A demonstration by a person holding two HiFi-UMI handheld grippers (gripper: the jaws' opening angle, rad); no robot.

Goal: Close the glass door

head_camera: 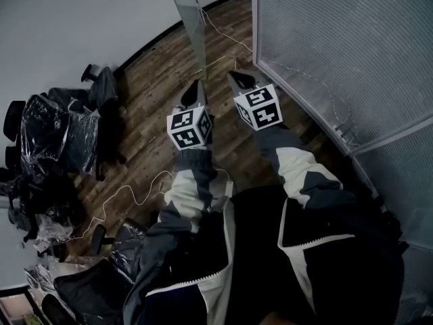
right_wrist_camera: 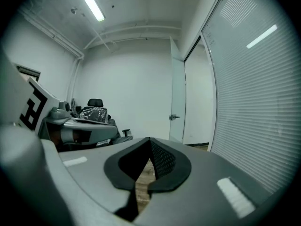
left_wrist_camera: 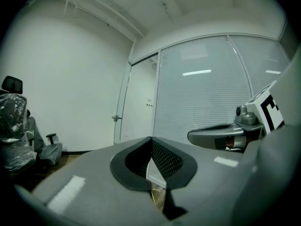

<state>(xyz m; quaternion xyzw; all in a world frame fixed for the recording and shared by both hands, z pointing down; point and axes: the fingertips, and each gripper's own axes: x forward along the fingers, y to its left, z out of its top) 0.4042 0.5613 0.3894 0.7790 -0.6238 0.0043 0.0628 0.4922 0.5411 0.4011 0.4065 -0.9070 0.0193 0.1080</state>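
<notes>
**Sleeves, two.** Jacket sleeves [head_camera: 193, 195], stretched forward side by side, each carrying one claw.

**Claws, two.**
- Left claw [head_camera: 195, 87]: pads closed tip to tip, nothing between them.
- Right claw [head_camera: 237, 80]: likewise pinched together and empty.
- Both are aimed ahead along the floor toward the door. Judged an approach posture; closed tips probably suit a push or nudge better than a grip.

**Marker cubes, two.** One sits on each claw, top faces turned up to the head camera.

**Wooden floor [head_camera: 155, 107], one.** A pale cable [head_camera: 128, 193] loops across it below the left claw, and a second run trails near the door's foot.

**Office chairs [head_camera: 64, 137].** Several are crowded at the left, some wrapped in plastic and likely parked out of the way. The exact number is not readable.

**Blinded glass wall [head_camera: 338, 53], one.** It runs along the right side.

**Glass door [head_camera: 195, 26], one.** The task's thing.
- It stands open, swung into the room, seen nearly edge-on beyond both claws and well apart from them.
- Its handle [right_wrist_camera: 174, 117] is untouched.
- Closing has not begun.
</notes>
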